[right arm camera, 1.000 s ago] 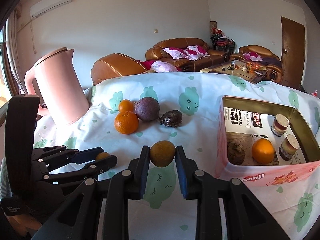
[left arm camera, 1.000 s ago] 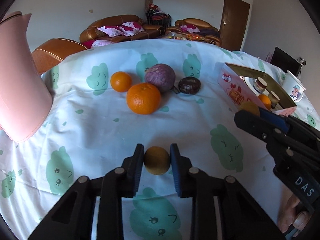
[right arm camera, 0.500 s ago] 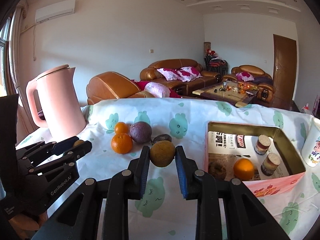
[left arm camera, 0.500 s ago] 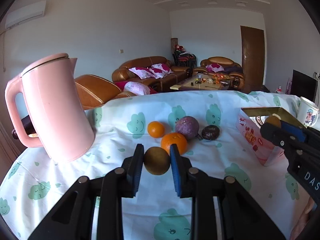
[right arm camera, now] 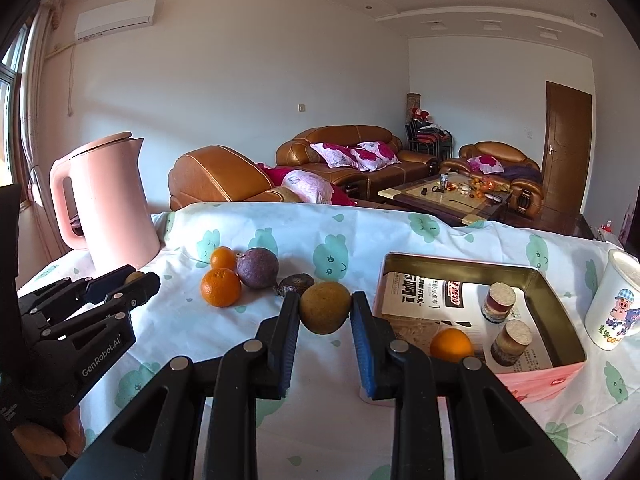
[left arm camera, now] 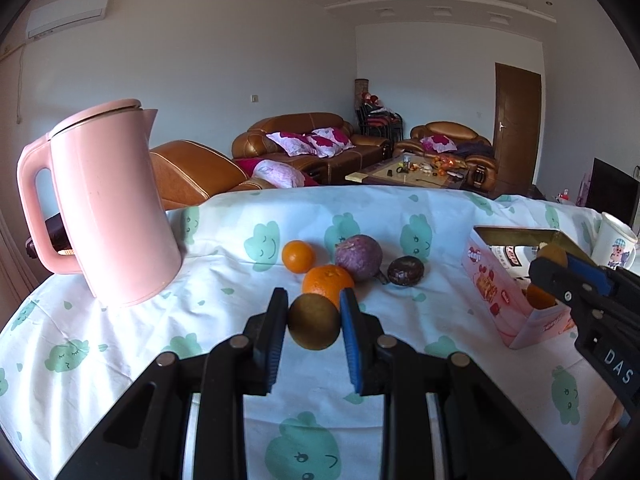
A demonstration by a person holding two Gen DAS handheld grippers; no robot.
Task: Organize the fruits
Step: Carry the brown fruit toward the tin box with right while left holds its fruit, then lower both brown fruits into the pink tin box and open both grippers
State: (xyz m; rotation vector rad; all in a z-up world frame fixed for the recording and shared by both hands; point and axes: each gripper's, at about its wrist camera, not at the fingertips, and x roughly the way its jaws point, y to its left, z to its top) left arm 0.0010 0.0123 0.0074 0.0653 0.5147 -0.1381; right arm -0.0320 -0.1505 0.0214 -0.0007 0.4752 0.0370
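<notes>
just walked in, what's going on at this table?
A person is sorting fruit with two handheld grippers. The left gripper and the right gripper are each shut on a yellow-brown round fruit, held above the cloth. Two oranges, a purple fruit and a dark wrinkled one sit loose near the pink kettle. The pink box already holds an orange.

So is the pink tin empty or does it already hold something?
Not empty. The tin holds an orange, two cork-topped jars and printed paper.
</notes>
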